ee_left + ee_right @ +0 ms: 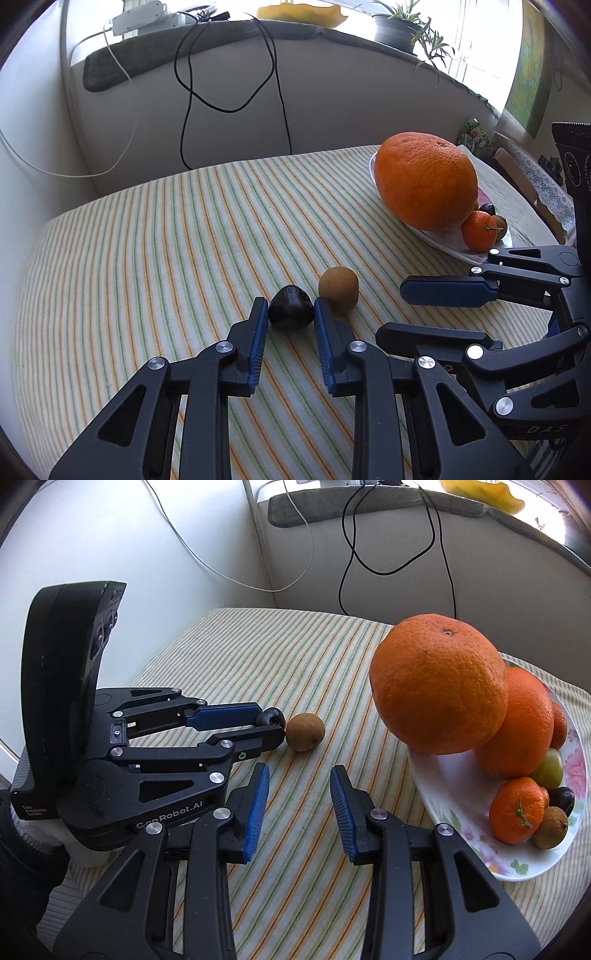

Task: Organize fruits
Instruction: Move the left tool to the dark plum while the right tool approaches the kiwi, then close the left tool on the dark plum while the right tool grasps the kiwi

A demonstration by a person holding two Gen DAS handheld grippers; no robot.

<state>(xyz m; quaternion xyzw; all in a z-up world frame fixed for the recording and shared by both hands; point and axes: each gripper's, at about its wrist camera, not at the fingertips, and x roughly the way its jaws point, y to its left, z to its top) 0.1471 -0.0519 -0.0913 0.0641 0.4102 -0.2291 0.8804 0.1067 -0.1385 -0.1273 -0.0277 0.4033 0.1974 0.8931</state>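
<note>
My left gripper (pixel 291 308) is shut on a small dark plum-like fruit (pixel 290 312) that rests on the striped tablecloth (pixel 166 240); it also shows in the right wrist view (pixel 269 718). A brown round fruit (pixel 338 288) lies just right of it, touching the right finger. My right gripper (pixel 299 779) is open and empty, hovering over the cloth between that brown fruit (pixel 305 732) and the white floral plate (pixel 443 794). The plate holds a big orange (pixel 439 686), a second orange (pixel 524 727), a tangerine (pixel 517 810), a green grape, a dark fruit and a brown one.
Black and white cables (pixel 229 74) hang down the wall behind the table. A windowsill above carries a potted plant (pixel 399 26), a yellow dish and a white adapter. The table edge curves off at the left and the near side.
</note>
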